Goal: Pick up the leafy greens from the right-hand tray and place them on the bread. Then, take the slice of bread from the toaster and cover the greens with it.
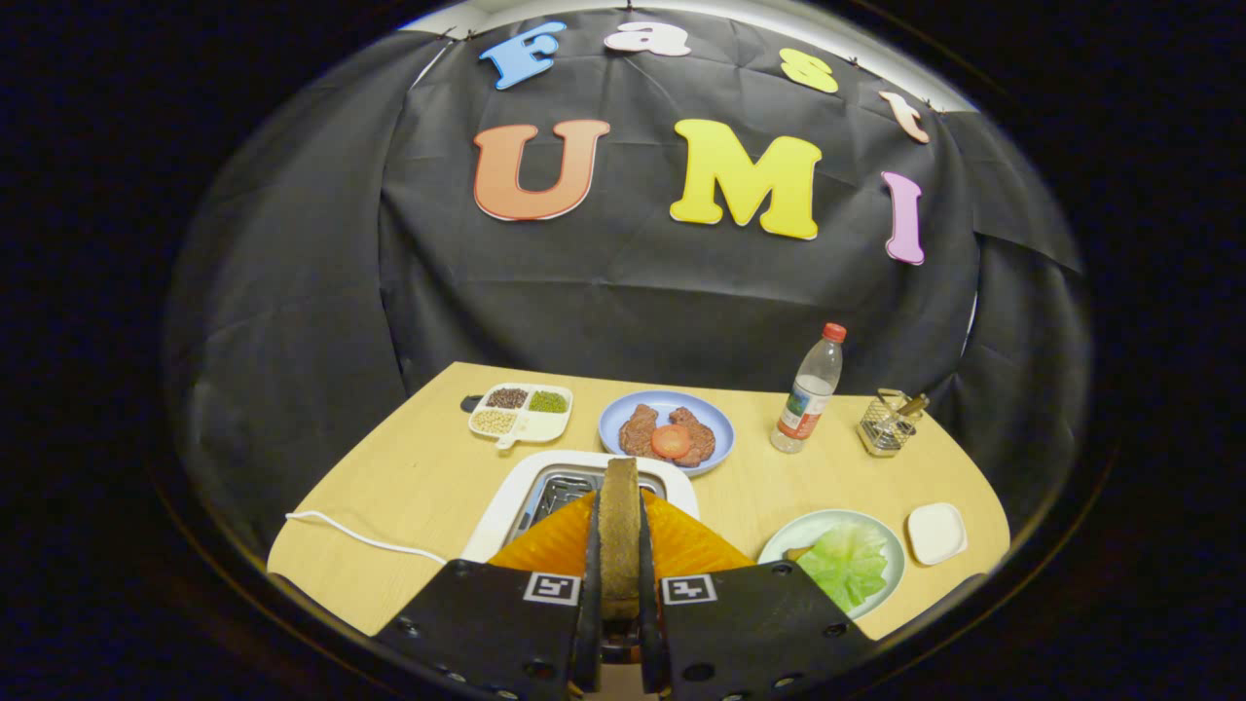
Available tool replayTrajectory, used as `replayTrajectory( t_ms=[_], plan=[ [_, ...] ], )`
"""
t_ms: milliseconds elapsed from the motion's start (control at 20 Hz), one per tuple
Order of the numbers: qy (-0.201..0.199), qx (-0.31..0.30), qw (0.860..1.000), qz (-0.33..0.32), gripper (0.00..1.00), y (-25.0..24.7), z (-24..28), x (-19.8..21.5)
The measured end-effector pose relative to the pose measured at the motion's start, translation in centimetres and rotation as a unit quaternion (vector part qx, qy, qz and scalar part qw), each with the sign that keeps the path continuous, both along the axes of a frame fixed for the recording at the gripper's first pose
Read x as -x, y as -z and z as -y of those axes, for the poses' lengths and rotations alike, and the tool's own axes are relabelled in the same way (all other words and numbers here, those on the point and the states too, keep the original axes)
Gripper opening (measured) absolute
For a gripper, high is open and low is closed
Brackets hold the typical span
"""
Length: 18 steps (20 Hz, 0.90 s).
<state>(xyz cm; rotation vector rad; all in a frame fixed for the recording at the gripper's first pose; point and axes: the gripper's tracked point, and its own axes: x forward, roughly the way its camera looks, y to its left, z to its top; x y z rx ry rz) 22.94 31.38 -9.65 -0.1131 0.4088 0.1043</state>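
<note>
Gripping a slice of bread (619, 526) edge-on, the gripper (619, 594) has both fingers pressed on its flat faces, just above the toaster (506, 506). Bread looks light, fairly stiff, crumbly under squeeze; mid-slice faces seem the safest hold. Leafy greens (847, 565) lie on the plate (793, 534) to the right, soft and limp. Bottle (808, 394) label is too small to read.

Your gripper (620, 584) is showing a dark, screw-studded body wearing two square black-and-white marker tags (552, 588) behind its fingers.
</note>
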Motion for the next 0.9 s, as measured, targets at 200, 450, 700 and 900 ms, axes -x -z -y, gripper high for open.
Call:
replayTrajectory(
  t_ms=[200,450,700,900],
  plan=[
    [-0.016,-0.001,0.999,0.031,0.14,-2.3,0.0,1.3],
    [-0.027,-0.02,0.997,0.066,0.14,-6.5,0.6,3.2],
    [-0.022,-0.034,0.993,0.111,0.14,-11.0,2.9,4.9],
    [-0.001,-0.03,0.992,0.119,0.13,-11.6,6.2,5.6]
  ],
)
